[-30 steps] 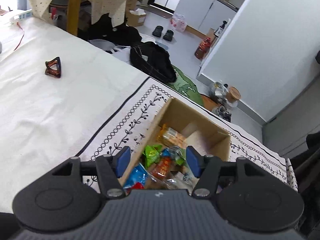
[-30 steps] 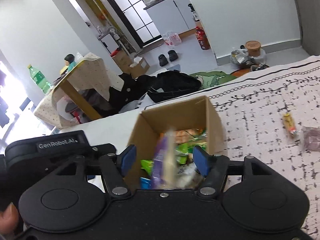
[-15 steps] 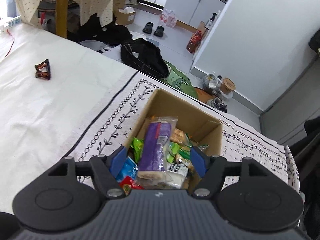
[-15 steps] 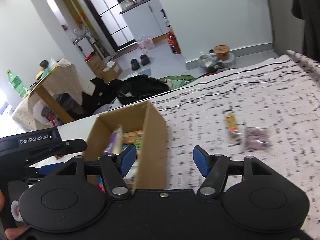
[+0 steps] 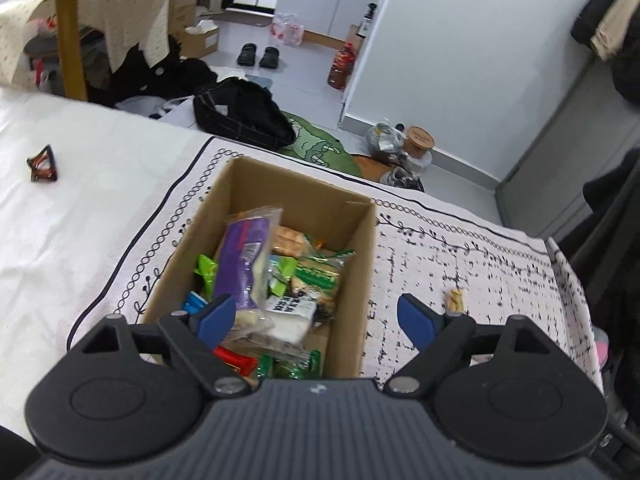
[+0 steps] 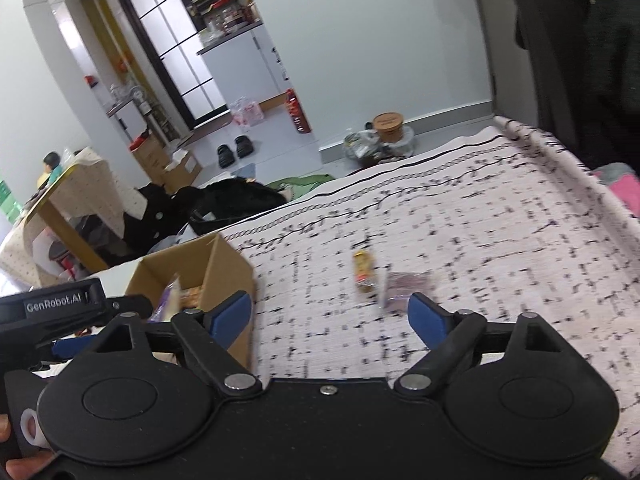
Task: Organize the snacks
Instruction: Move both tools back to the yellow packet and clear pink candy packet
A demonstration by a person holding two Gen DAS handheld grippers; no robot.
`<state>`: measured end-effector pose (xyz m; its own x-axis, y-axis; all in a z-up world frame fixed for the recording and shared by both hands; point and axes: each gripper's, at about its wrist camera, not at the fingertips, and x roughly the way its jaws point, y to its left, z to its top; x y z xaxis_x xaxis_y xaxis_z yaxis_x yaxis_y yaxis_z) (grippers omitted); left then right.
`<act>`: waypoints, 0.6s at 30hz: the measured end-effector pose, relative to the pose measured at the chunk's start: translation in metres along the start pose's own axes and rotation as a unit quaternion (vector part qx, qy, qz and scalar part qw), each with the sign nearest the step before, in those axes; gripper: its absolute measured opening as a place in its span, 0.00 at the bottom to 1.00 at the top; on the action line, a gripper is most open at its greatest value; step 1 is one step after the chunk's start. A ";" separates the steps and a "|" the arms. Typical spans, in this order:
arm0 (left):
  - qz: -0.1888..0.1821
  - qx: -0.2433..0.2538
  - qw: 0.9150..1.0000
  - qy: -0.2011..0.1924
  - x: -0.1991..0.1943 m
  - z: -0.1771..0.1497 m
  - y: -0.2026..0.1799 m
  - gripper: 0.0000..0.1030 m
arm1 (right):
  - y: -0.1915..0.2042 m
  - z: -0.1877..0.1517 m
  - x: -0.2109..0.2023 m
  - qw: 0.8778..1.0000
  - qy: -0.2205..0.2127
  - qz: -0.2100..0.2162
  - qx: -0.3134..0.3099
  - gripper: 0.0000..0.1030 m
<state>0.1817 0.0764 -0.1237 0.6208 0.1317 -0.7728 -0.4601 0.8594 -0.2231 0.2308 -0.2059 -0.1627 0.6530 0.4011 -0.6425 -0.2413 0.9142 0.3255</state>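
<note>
Holding mixed snack packets, cardboard box (image 5: 256, 184); both grippers' jaws just opened, empty

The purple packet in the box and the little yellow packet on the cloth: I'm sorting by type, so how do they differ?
The purple packet is long and large, while the yellow packet is short and slim. The purple packet lies inside the cardboard box, propped on other snacks; the yellow packet lies flat on the patterned cloth, outside the box. Both are sealed wrappers, and neither gripper holds either one.
</note>
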 end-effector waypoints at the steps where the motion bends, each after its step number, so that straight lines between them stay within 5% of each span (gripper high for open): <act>1: 0.002 0.007 1.000 -0.001 0.000 -0.002 -0.004 0.87 | -0.005 0.001 -0.002 1.000 -0.001 -0.001 0.003 0.86; 18: -0.006 0.057 0.998 -0.004 0.004 -0.019 -0.058 0.88 | -0.061 -0.001 -0.004 0.999 -0.011 -0.011 0.031 0.93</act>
<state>0.1995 0.0175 -0.1253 0.6305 0.1245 -0.7661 -0.3783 0.9112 -0.1632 0.2420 -0.2629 -0.1804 0.6738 0.3781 -0.6348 -0.1818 0.9176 0.3536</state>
